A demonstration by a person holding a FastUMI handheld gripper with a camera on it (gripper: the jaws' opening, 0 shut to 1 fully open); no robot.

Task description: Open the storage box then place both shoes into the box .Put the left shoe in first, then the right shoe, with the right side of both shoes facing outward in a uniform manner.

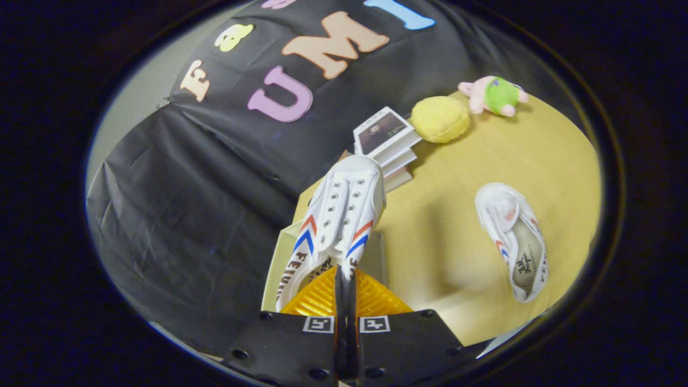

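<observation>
My gripper (344,279) is shut on the heel collar of a white canvas shoe (344,209) with red and blue chevrons, toe pointing away from me. The shoe hangs above the storage box (279,258), whose pale rim and wall show just under and left of it. The second white shoe (513,239) lies on its side on the yellow table (457,258), to the right of the fingers, insole showing. I cannot see the inside of the box behind the held shoe.
A stack of books (387,142) lies just beyond the held shoe's toe. A yellow plush ball (441,119) and a pink and green plush toy (494,95) sit farther back on the table. The black cloth wall hangs to the left.
</observation>
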